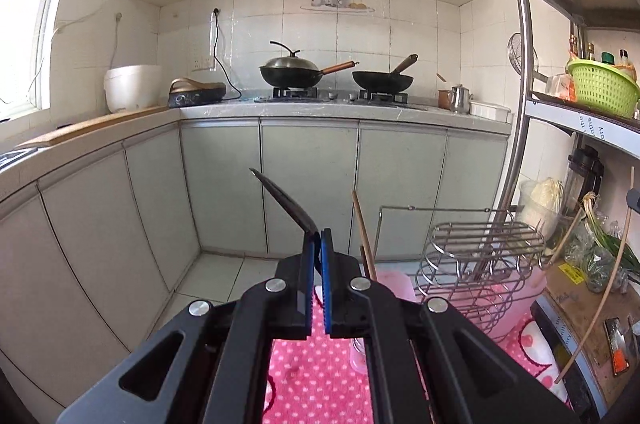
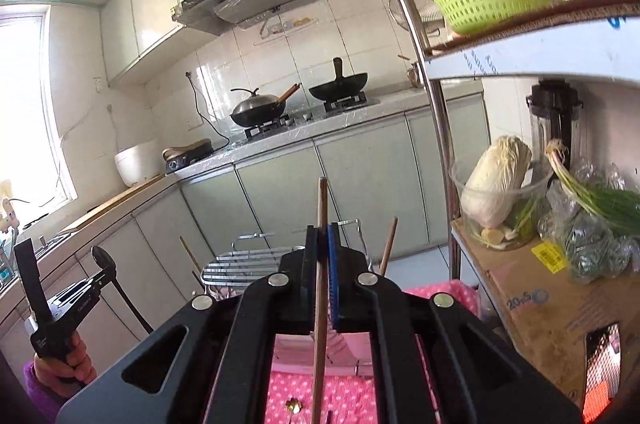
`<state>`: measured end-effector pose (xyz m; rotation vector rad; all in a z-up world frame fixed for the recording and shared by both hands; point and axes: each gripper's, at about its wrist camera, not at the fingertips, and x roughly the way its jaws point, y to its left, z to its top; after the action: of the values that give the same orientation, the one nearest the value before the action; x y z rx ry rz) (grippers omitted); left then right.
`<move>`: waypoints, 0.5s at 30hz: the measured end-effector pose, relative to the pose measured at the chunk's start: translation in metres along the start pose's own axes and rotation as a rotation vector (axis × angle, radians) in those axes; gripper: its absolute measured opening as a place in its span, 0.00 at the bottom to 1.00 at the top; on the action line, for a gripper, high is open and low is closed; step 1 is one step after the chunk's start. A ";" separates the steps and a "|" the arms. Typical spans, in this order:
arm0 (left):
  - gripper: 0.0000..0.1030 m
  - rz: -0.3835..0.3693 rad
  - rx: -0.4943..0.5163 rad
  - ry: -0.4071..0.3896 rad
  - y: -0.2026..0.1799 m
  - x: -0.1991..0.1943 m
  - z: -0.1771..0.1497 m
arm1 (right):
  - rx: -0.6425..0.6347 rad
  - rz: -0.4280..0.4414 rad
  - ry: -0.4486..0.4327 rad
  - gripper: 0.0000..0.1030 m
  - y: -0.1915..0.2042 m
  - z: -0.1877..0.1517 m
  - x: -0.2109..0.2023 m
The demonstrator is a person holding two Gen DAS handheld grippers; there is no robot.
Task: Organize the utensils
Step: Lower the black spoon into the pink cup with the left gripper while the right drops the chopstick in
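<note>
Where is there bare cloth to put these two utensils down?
The pink dotted cloth lies bare directly below the left gripper. Rightward is crowded: the wire rack and upright chopsticks. Small items sit below the right gripper.

Black grippers, blue fingers, silver screws; purple sleeve.

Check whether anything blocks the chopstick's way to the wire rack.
Nothing visible does. The right gripper holds the chopstick above the pink cloth, and the wire rack sits just beyond it with open air between.
</note>
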<state>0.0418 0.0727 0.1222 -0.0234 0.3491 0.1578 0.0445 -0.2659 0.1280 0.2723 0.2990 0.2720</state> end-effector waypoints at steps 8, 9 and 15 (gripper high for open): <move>0.03 0.040 0.024 -0.075 -0.007 0.024 0.040 | -0.049 -0.057 -0.150 0.05 0.003 0.052 0.014; 0.03 0.040 0.020 -0.081 -0.006 0.027 0.044 | -0.054 -0.065 -0.161 0.05 0.003 0.056 0.018; 0.03 0.056 0.044 -0.095 -0.012 0.056 0.053 | -0.062 -0.087 -0.186 0.05 -0.002 0.065 0.055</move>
<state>0.1131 0.0715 0.1524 0.0370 0.2587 0.2057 0.1165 -0.2658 0.1738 0.2207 0.1181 0.1685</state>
